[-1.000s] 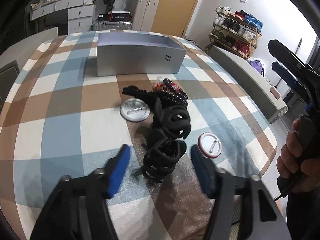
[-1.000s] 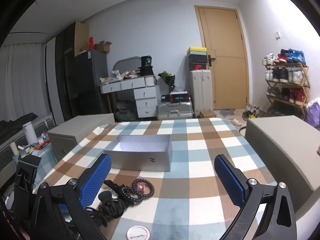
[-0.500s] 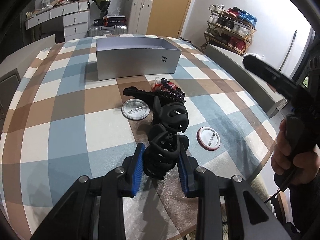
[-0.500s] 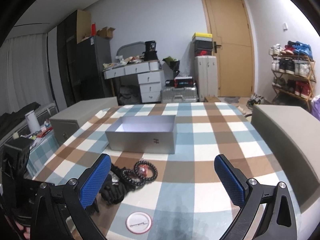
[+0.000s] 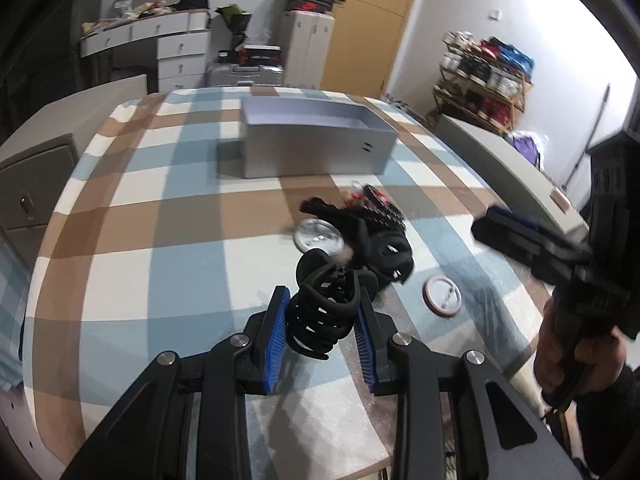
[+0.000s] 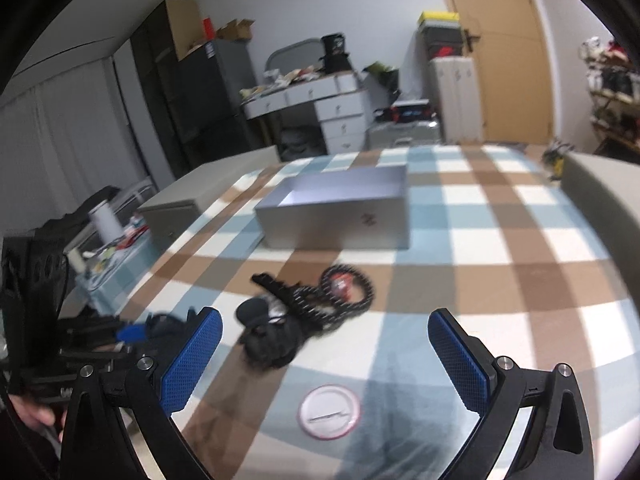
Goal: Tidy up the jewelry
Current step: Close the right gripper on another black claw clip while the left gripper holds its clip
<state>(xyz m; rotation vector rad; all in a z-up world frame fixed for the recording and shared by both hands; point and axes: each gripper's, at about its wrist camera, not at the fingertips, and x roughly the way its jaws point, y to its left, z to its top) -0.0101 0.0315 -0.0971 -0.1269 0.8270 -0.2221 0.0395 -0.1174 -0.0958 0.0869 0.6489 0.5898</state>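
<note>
Hair clip (image 5: 323,312), black, sits clamped in my left gripper (image 5: 322,334), lifted near the surface's (image 5: 160,216) front edge. My right gripper (image 6: 324,360) hangs spread wide above a round badge (image 6: 329,411); the grey box (image 5: 316,148) stands toward the far edge.

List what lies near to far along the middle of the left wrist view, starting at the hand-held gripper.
left hand-held gripper shut on a black claw clip → silver badge → beaded bracelets → grey box.
</note>
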